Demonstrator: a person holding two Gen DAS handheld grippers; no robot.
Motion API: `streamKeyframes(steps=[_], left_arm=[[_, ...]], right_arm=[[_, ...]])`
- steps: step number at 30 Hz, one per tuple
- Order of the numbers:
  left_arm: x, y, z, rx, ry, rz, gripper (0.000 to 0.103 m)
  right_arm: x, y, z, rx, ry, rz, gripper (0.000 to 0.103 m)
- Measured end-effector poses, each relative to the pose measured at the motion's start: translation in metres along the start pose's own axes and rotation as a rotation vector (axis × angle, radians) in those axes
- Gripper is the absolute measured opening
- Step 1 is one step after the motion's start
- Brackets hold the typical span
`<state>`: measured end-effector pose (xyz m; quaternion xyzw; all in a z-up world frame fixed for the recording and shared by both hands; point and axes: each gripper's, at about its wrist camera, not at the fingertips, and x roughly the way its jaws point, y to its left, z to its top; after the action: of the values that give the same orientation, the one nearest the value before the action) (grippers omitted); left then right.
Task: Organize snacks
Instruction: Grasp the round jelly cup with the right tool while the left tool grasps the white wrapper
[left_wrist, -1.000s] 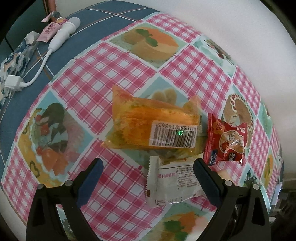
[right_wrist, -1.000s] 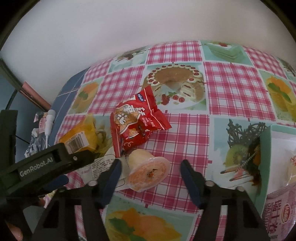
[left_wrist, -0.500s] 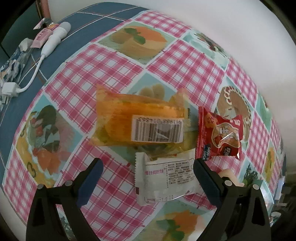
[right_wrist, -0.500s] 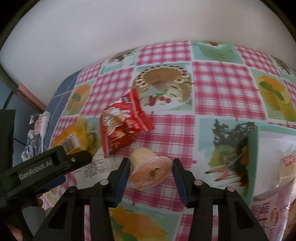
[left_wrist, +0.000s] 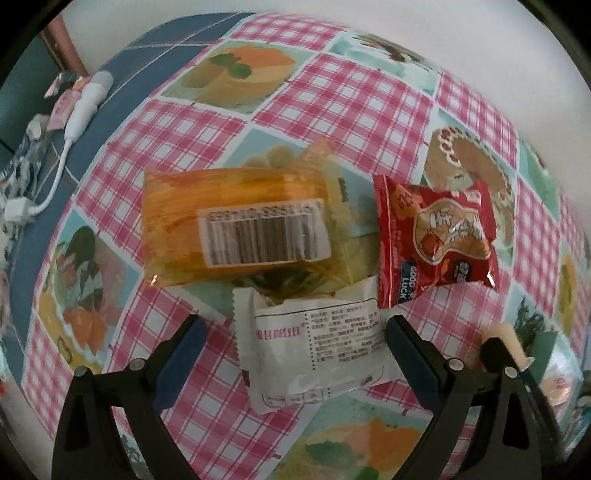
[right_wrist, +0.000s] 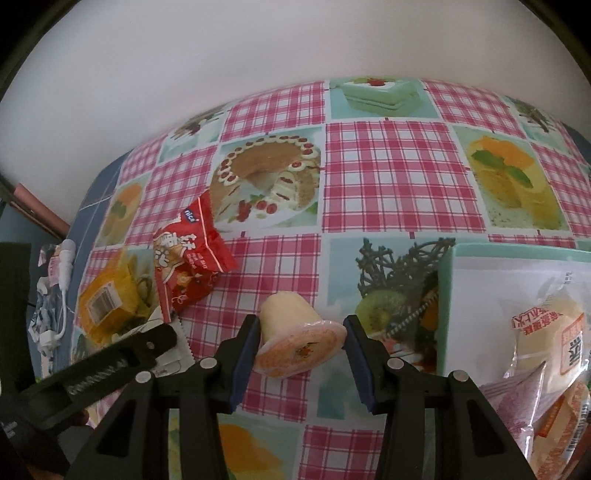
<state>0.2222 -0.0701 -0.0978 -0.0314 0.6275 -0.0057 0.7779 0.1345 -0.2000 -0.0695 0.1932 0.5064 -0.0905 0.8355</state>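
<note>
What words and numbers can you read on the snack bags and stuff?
"GOOD LUCK" on the red snack packet.
"nice" on that packet's top corner, seen from the right wrist.
Large Chinese characters on the red packet: too blurred to read.
Barcode digits on the orange packet: blurred.
Print on the white packet: too small.
Lettering on the left gripper: blurred.

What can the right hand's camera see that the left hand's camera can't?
Only the right wrist view: the green box holding packets, and the right gripper shut on the jelly cup. Only the left wrist view: the open left gripper straddling the white packet. Both: the red packet, the orange packet, the checked tablecloth.
</note>
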Motion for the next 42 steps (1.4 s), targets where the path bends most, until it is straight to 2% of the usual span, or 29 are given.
streamKeyframes(steps=[7,12,14,16,22,37,42], left_arm=[[0.004,-0.032,-0.006,0.036,-0.008,0.026,0.098],[0.005,-0.037,-0.010,0.041,-0.010,0.027,0.098],[0.003,-0.040,-0.012,0.046,-0.012,0.023,0.094],[-0.002,-0.035,-0.018,0.055,-0.020,0.019,0.083],[-0.009,-0.034,-0.025,0.063,-0.018,0.012,0.076],[-0.062,0.008,-0.056,0.084,-0.087,-0.012,0.076],[-0.083,0.017,-0.063,0.100,-0.120,-0.035,0.076]], right_arm=[[0.000,-0.001,0.000,0.004,0.002,-0.007,0.050],[-0.001,-0.002,-0.001,0.005,0.004,-0.019,0.050],[-0.002,-0.003,-0.001,0.008,0.007,-0.020,0.050],[-0.003,-0.003,-0.002,0.013,0.009,-0.021,0.050],[-0.007,-0.007,-0.004,0.031,0.023,-0.022,0.049],[-0.043,-0.008,-0.007,0.043,0.013,-0.027,0.046],[-0.067,-0.007,-0.008,0.039,-0.013,-0.026,0.046]])
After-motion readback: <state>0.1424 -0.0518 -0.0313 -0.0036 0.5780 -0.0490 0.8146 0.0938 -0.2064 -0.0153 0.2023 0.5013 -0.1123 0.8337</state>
